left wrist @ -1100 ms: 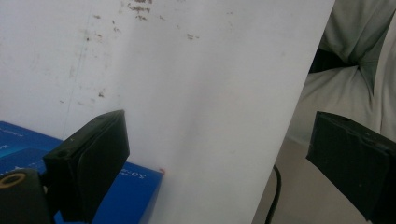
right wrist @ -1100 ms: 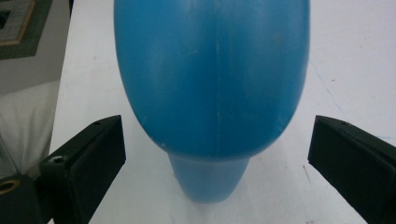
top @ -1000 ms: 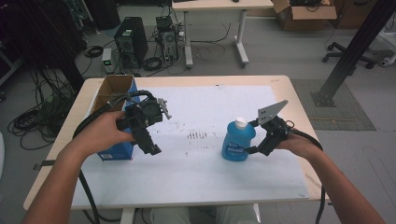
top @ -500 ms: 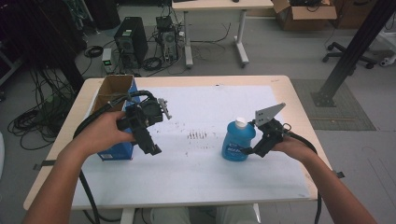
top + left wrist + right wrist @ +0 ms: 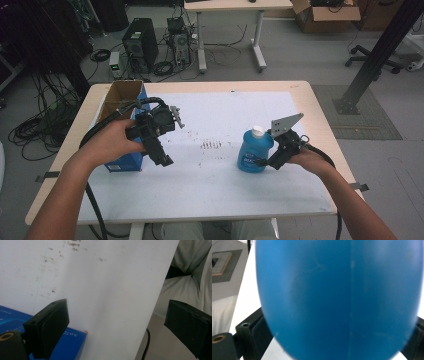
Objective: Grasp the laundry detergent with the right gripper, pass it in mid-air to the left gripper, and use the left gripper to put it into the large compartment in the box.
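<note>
A blue bottle [image 5: 253, 151] with a white cap stands upright on the white sheet, right of centre. My right gripper [image 5: 261, 161] reaches it from the right. In the right gripper view the bottle [image 5: 337, 297] sits close between the two jaws, which stand wide apart at its sides. My left gripper [image 5: 164, 159] hangs above the sheet at the left, pointing down, beside a blue box [image 5: 125, 162]. It is open [image 5: 117, 323] with nothing between its jaws.
The blue box [image 5: 72, 345] has an open cardboard top [image 5: 122, 97] and stands at the table's left edge. The white sheet [image 5: 225, 115] carries dark smudges near the middle. The near table edge and the person's lap [image 5: 190, 270] lie below the left gripper.
My right gripper has slid a little left and down, closing in around the blue bottle. The left gripper has stayed where it was.
</note>
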Available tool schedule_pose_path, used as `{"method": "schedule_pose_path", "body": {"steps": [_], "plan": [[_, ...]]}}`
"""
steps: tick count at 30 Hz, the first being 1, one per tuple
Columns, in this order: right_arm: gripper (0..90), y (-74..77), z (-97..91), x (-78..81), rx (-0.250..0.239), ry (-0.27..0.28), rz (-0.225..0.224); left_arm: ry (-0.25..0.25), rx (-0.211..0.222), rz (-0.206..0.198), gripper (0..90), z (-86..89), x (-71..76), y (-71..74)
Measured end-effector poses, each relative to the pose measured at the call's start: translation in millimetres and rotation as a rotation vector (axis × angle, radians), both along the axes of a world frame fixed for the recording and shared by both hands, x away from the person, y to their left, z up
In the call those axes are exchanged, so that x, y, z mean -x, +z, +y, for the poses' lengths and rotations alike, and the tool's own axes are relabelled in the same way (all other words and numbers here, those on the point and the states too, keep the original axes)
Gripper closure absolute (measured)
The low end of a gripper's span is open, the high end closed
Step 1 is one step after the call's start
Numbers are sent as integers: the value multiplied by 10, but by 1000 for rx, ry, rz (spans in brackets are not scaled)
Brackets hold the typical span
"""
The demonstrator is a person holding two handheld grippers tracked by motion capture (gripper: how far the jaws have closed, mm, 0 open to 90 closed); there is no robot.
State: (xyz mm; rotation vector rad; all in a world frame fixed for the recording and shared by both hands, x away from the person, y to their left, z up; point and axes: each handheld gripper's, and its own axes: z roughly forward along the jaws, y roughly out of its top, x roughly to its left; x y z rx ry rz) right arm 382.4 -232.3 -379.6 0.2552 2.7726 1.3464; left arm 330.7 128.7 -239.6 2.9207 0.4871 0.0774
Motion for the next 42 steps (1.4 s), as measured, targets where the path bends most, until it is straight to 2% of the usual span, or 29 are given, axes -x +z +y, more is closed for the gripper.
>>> {"method": "schedule_pose_path", "body": {"steps": [5, 15, 32, 42], "plan": [[72, -20, 15, 4, -10, 2, -4, 0, 1, -2, 59, 2, -2, 6], [171, -17, 25, 11, -32, 13, -17, 2, 1, -1, 59, 13, 3, 0], [264, -50, -1, 13, -48, 2, -25, 1, 1, 0, 60, 10, -4, -10], [327, -48, 0, 23, -49, 14, -39, 3, 2, -1, 60, 4, 0, -13]]}}
